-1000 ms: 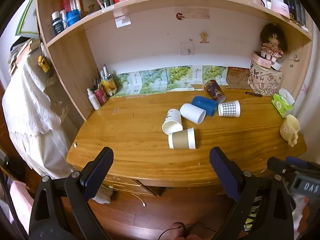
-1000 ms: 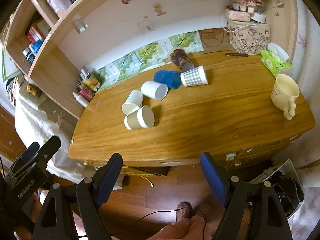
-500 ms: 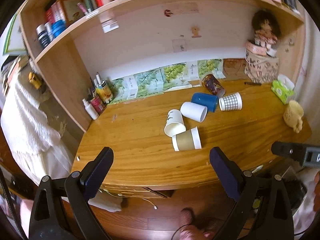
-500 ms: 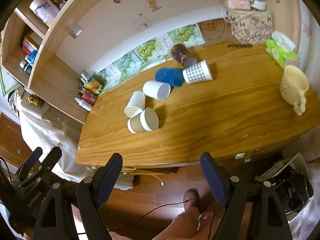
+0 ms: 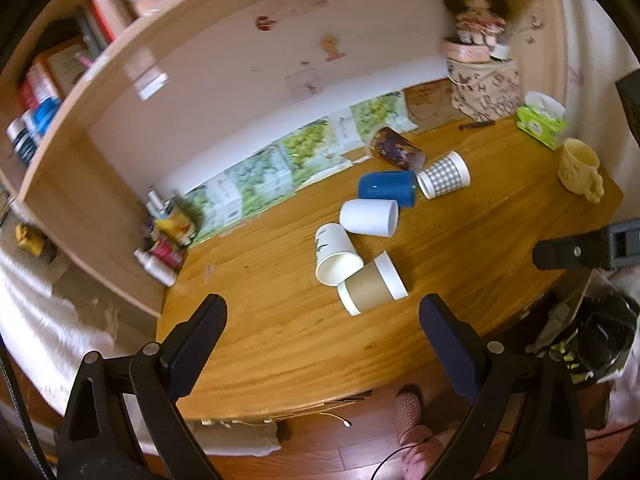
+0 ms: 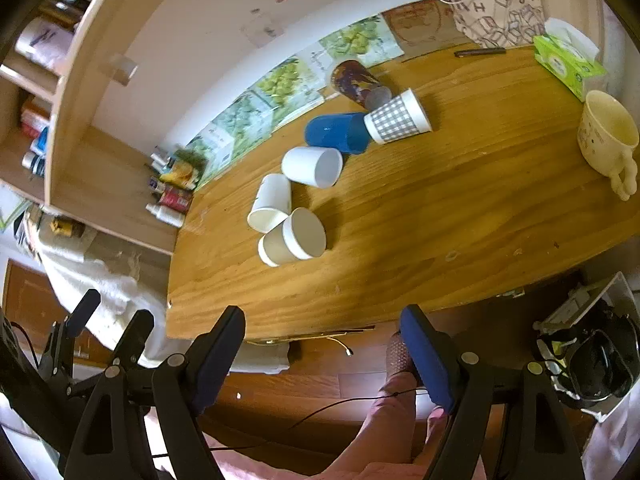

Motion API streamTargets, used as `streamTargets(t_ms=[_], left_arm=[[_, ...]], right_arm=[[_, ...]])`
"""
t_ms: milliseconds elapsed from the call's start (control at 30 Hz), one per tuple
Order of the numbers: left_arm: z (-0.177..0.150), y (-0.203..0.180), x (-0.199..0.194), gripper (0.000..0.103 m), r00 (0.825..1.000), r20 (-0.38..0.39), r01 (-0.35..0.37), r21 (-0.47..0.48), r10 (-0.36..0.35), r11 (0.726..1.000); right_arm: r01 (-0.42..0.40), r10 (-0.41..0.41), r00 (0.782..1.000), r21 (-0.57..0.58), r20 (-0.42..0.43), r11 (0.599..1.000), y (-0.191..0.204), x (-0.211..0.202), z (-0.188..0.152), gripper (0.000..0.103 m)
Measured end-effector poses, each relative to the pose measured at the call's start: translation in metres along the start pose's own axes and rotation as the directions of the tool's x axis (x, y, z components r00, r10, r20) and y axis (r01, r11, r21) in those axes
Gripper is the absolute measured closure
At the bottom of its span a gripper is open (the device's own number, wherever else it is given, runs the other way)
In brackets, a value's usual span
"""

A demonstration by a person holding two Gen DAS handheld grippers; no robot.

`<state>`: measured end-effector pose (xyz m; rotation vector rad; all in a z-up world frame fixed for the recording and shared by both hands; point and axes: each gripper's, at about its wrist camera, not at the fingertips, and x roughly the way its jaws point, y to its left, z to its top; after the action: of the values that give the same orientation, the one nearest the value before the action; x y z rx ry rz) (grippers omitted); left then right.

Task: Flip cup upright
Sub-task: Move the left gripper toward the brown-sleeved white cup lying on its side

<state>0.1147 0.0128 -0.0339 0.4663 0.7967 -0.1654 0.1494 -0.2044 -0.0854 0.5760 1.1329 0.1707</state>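
Now closer to the wooden desk (image 5: 280, 332) than a second ago, the left gripper (image 5: 322, 330) and right gripper (image 6: 322, 336) both hover with fingers spread apart, holding nothing. Six cups lie tipped mid-desk, unmoved, the brown-sleeved paper cup (image 5: 372, 289) nearest; a cream mug (image 5: 578, 168) stands far right.

The surface (image 5: 280, 320) is seen to be varnished wood, grained and faintly glossy; the brown cup (image 5: 372, 289) and the checked cup (image 5: 443, 176) appear as matt paper; the blue cup (image 5: 386, 188) is rendered in smooth, shiny plastic; the cream mug (image 6: 606, 136) looks glazed; the fingers (image 5: 196, 344) are faced with dark blue, finely textured pads on matt black plastic.
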Motion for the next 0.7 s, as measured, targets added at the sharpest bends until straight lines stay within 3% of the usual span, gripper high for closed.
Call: streamTargets(t_ms=[300, 700], left_arm=[[0.025, 0.008, 0.04, 0.005, 0.995, 0.013, 0.092, 0.163, -0.095, 0.982], [0.035, 0.01, 0.093, 0.005, 0.975, -0.056, 0.221, 0.374, -0.215, 0.901]], right_arm=[[-0.009, 0.01, 1.0, 0.136, -0.012, 0.991, 0.0, 0.025, 0.018, 0.022], [-0.012, 0.021, 0.999, 0.309, -0.027, 0.951, 0.0, 0.064, 0.042, 0.022]])
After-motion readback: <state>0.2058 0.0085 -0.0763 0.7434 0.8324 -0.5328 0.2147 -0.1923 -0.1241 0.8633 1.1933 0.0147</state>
